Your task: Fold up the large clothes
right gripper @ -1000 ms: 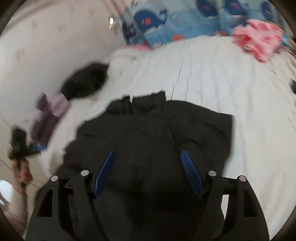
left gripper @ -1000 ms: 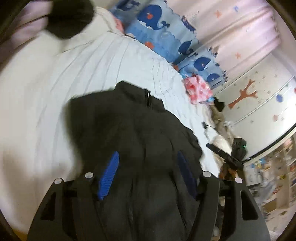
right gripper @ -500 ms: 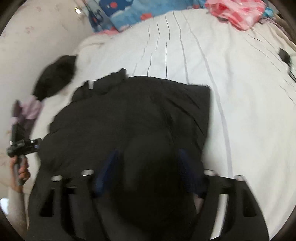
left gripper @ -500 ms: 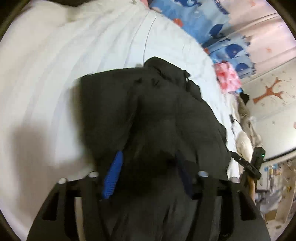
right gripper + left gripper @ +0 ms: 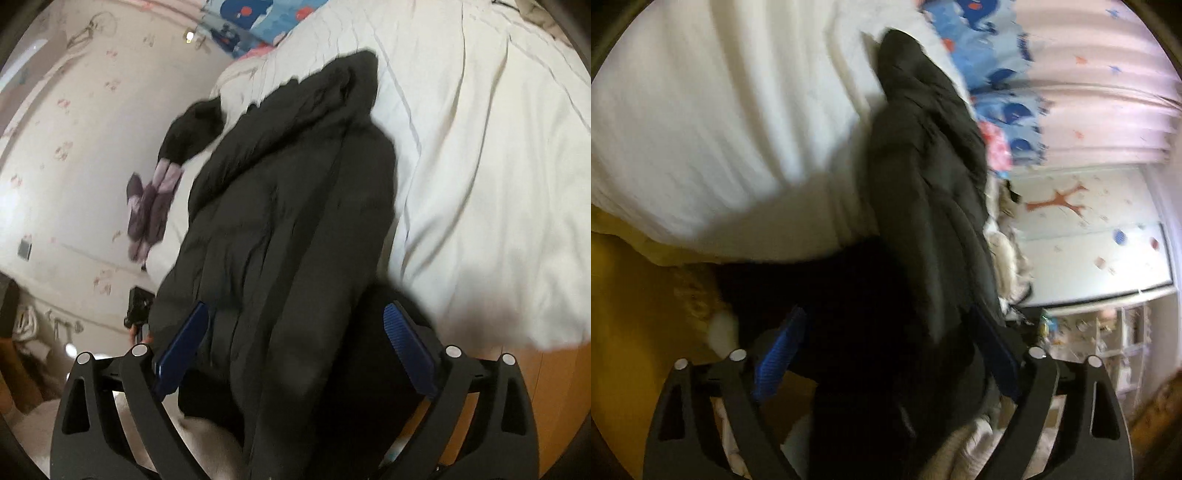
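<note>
The black padded jacket (image 5: 923,177) is laid along the near edge of the white-sheeted bed (image 5: 713,122), its collar end toward the whale-print pillows (image 5: 990,55) and its lower end hanging off the bed edge toward the cameras. In the left wrist view the left gripper (image 5: 886,354) is seen with its blue pads (image 5: 779,354) spread wide, having just been opening; dark cloth lies between them, but no pad is seen pressed on it, so it is judged released. Left of the jacket, in the right wrist view, a purple garment (image 5: 151,206) and another dark item (image 5: 192,133) are found by the wall. The right gripper (image 5: 295,350) is likewise spread, its jaws just opened, with the jacket hem between the pads and untouched.

The step in hand is judged to be a regrasp of the lower end for a fold toward the collar. It would be done well if both corners were taken at equal height, all padded layers being caught, and the hem carried evenly so the bulk is not dragged off the bed.
</note>
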`<state>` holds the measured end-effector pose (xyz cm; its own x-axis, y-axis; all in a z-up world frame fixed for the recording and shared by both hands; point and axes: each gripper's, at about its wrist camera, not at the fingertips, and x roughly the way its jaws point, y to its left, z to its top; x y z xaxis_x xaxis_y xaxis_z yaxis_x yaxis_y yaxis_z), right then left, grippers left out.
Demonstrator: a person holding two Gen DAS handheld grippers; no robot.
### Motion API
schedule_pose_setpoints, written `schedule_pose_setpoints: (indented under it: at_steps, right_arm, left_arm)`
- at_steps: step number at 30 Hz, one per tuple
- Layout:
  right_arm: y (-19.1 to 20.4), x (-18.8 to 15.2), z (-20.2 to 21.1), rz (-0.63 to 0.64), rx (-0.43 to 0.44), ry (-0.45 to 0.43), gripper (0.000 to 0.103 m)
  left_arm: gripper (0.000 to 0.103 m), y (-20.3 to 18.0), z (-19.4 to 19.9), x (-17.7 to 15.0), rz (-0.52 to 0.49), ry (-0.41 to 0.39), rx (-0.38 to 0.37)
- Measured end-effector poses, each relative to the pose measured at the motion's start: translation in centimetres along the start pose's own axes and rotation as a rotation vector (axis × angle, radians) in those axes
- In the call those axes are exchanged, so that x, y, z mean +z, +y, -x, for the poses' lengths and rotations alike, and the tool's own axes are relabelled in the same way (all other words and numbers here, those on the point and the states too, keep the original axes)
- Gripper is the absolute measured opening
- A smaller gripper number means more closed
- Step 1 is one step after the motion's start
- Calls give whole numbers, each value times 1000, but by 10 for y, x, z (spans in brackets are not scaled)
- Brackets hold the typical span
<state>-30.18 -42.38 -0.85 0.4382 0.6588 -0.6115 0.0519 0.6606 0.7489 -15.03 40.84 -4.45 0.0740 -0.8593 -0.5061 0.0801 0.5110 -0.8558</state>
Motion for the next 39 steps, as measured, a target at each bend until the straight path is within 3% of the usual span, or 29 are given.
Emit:
schedule_pose_setpoints:
  at_steps: [4,9,10,13,15,18,20,23,24,25,27,30,33,35,36,39]
  right_arm:
    - [8,-28,5,9,40,20,94]
    - [9,-43,7,-18,191,12,94]
    - [11,-47,3,-16,228,30,94]
    - [22,-56,-6,35,212,43,95]
    - [18,-57,-4,7,238,34,92]
    - [14,-64,-7,-1,240,10,67]
    - [15,-71,-19,7,168,0,18]
    - [17,-80,-36,-15,157,-29,10]
    - [18,-80,-36,-15,167,-47,9]
    - [19,-80,-33,-21,199,-77,8]
    - [26,-78,-17,-14,277,-169,7]
    - [34,-73,15,18,340,-269,6]
    - [35,-74,47,52,334,-314,6]
    - [25,-77,53,57,330,-250,7]
    - [19,-79,54,55,282,-218,10]
    - [-16,-90,37,-44,214,-82,20]
  left_arm:
    - [93,-23,-25,-10,-46,26,-33]
    - [93,-43,-28,-8,-94,21,-47]
    - [94,-47,-28,-8,-105,19,-37]
    - [94,-38,-37,-9,-81,50,98]
    - [94,-30,-39,-10,-49,47,87]
    - [85,-37,-33,-15,-92,-7,87]
    - [63,-43,-32,-17,-104,-15,71]
    - [43,-50,-32,-20,-105,-43,105]
    - [38,-52,-31,-21,-102,-51,108]
    - [27,-59,-28,-23,-105,-60,84]
    - [18,-76,-21,-25,-136,-83,61]
    - [14,-104,-3,-33,-204,-124,-22]
    - [14,-115,7,-42,-268,-98,-59]
    - [16,-102,1,-46,-261,-14,-74]
    - [18,-89,-6,-48,-240,29,-45]
    - [38,-49,-21,-49,-155,78,-18]
